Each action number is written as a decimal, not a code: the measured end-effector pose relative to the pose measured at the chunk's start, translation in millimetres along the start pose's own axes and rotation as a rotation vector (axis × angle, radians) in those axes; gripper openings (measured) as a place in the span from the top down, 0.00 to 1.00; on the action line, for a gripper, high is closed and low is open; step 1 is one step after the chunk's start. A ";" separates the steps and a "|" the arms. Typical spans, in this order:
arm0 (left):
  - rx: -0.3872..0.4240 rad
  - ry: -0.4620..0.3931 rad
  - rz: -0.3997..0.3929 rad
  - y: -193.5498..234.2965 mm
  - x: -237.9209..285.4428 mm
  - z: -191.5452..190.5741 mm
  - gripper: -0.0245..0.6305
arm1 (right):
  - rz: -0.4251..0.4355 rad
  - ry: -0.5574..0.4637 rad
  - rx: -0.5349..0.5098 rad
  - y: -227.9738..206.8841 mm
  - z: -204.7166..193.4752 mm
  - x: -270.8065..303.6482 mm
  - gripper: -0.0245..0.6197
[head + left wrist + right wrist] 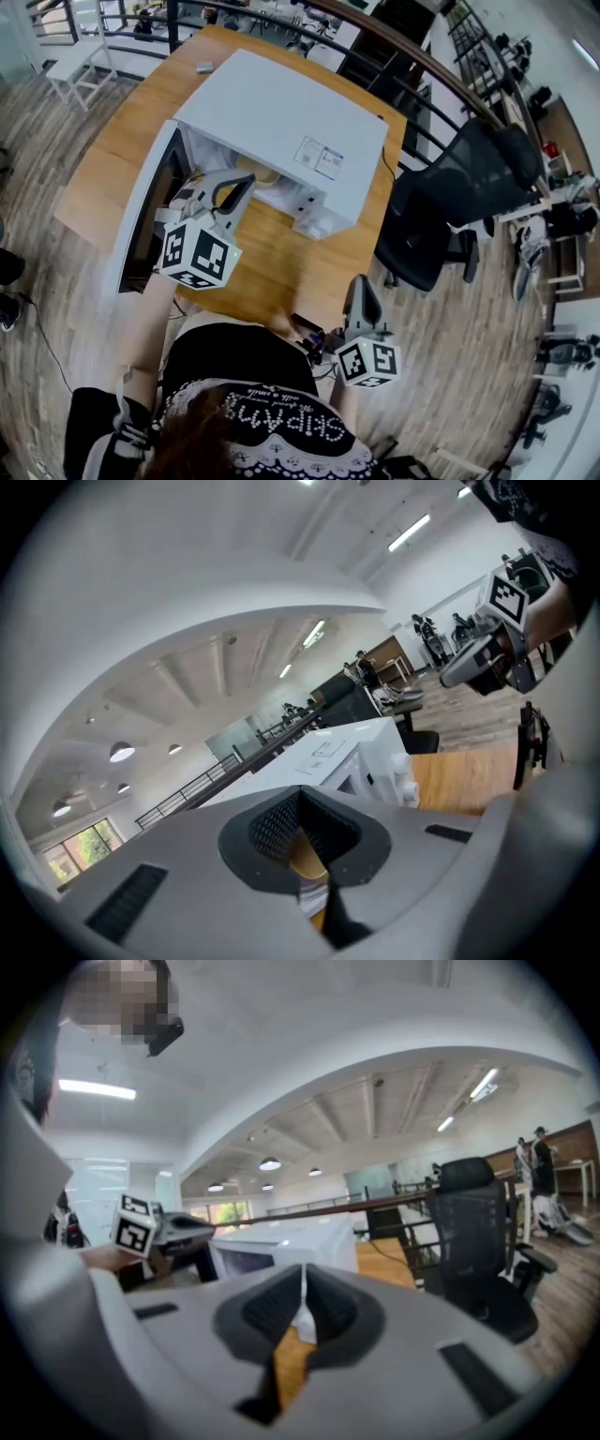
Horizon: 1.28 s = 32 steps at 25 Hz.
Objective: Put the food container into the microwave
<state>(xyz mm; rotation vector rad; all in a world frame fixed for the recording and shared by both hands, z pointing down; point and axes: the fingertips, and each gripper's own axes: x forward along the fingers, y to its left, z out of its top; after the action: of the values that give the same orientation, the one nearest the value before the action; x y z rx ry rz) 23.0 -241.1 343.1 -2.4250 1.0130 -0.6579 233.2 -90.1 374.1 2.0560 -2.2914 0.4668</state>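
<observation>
The head view looks steeply down from above on the microwave [281, 112] and table [272, 272], while both gripper views sit low and near, facing almost level toward that same microwave.

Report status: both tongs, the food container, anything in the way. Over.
Left tongs shut, empty, at the white box microwave mouth. Right tongs shut, empty, low by the person. Beige round container inside the cavity. Door open; nothing blocking.

The microwave [281, 122] looks smooth and matt, the table [122, 150] grained wood.
</observation>
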 end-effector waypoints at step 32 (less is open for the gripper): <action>-0.262 -0.126 0.123 -33.5 -135.9 27.7 0.92 | 0.012 -0.001 -0.027 -0.9 -1.4 -26.1 0.91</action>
<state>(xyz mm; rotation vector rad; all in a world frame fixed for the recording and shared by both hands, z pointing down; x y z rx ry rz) -27.5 -113.3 304.4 -2.5603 1.2513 -0.3439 237.1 -64.6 369.8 2.0315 -2.2995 0.4329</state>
